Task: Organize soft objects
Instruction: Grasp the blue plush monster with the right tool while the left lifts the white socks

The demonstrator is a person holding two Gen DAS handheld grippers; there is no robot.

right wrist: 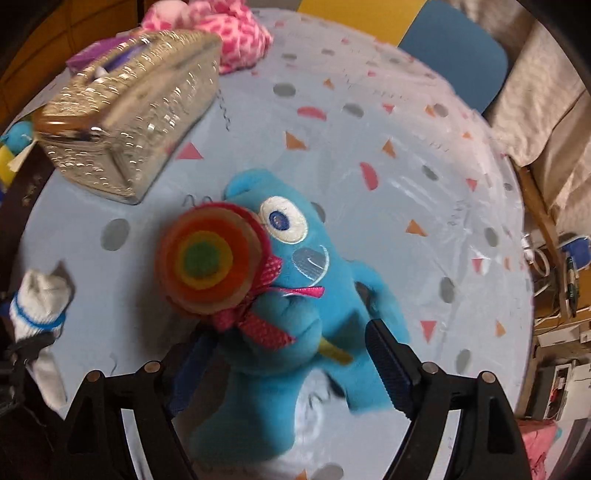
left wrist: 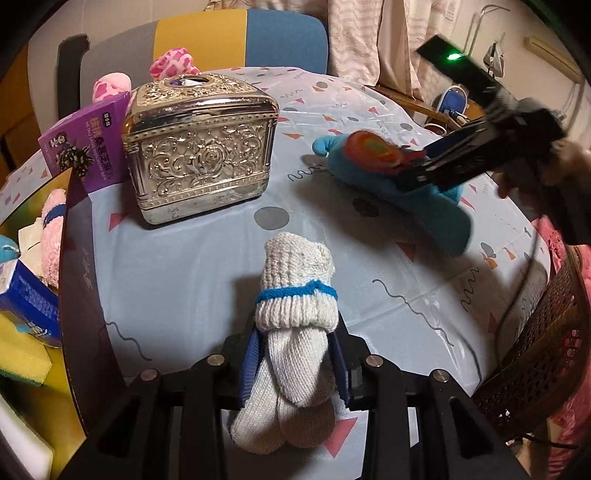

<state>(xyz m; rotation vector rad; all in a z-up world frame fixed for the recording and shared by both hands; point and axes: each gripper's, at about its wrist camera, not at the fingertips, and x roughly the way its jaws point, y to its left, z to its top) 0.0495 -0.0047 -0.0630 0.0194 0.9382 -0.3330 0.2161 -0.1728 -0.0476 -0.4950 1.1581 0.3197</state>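
A: Round counter (left wrist: 192, 258), pale blue cloth with grey dots, pink and orange triangles. Multicoloured chair back (left wrist: 207, 33) behind.

B: Noted. Left gripper (left wrist: 295, 354)?

A: Blue-padded fingers (left wrist: 248, 363) clenched on rolled white knit sock pair (left wrist: 295, 321), blue band round the cuff. Roll resting on the counter at the near edge, toes toward the camera.

B: Right gripper (right wrist: 291, 354)?

A: Fingers (right wrist: 388, 369) set either side of blue plush toy (right wrist: 295, 280); right pad just beside the body, left pad half hidden under the red ribbon. Contact on both sides unclear, so cannot tell whether grasping. Toy lying on the counter, one embroidered eye up, rainbow felt lollipop (right wrist: 210, 258) at its front.

B: Other stock?

A: Ornate silver tissue box (left wrist: 199, 147), upright, left of centre, well apart from toy. Purple carton (left wrist: 85, 147) touching its left side. Pink spotted plush (left wrist: 173, 62) behind it. Open bin at far left holding pink knit item (left wrist: 53, 229), yellow sponge (left wrist: 22, 354). Woven basket (left wrist: 535, 350) off the counter's right edge.
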